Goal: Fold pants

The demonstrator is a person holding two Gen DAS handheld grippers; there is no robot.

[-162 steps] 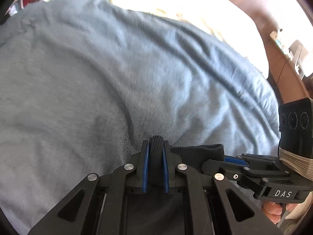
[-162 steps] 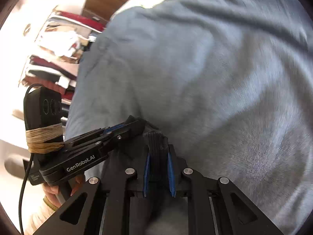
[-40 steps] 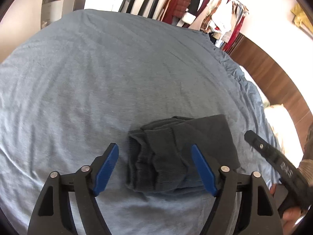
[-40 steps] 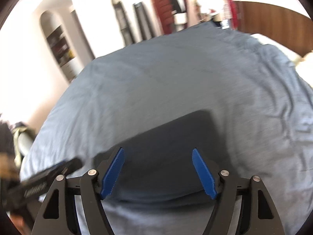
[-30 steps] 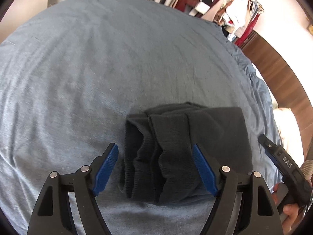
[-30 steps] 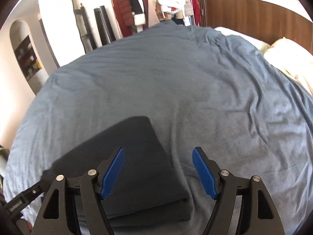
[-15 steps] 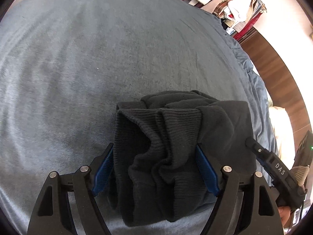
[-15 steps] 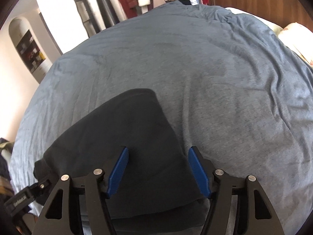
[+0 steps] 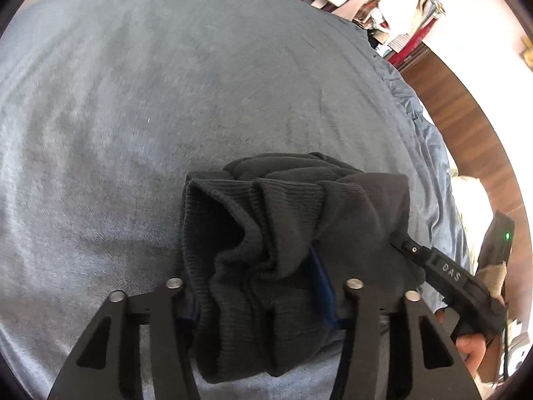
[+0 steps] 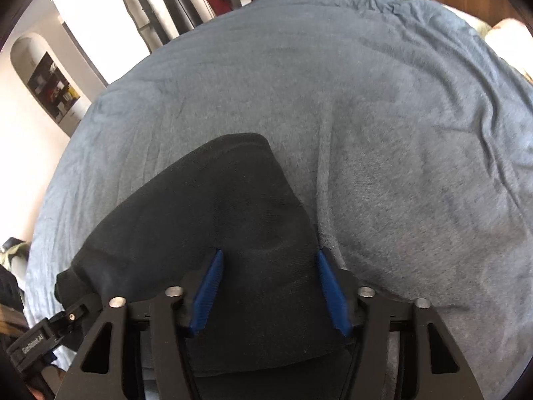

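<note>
Pants (image 9: 266, 266) lie folded between both low, spread tongs on the bedspread (image 9: 166, 100).

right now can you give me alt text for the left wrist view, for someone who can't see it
A folded bundle of dark grey ribbed pants lies on a blue-grey bedspread, bunched between the fingers of the left gripper, which are closing around it. The right gripper reaches in from the right edge, and a clothes rack shows behind the bed.

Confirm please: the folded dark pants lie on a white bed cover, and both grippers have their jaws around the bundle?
Not quite. The bed cover is grey-blue, not white, as the right wrist view shows. The rest holds: the pants lie folded, with the right gripper and left gripper around the bundle.
</note>
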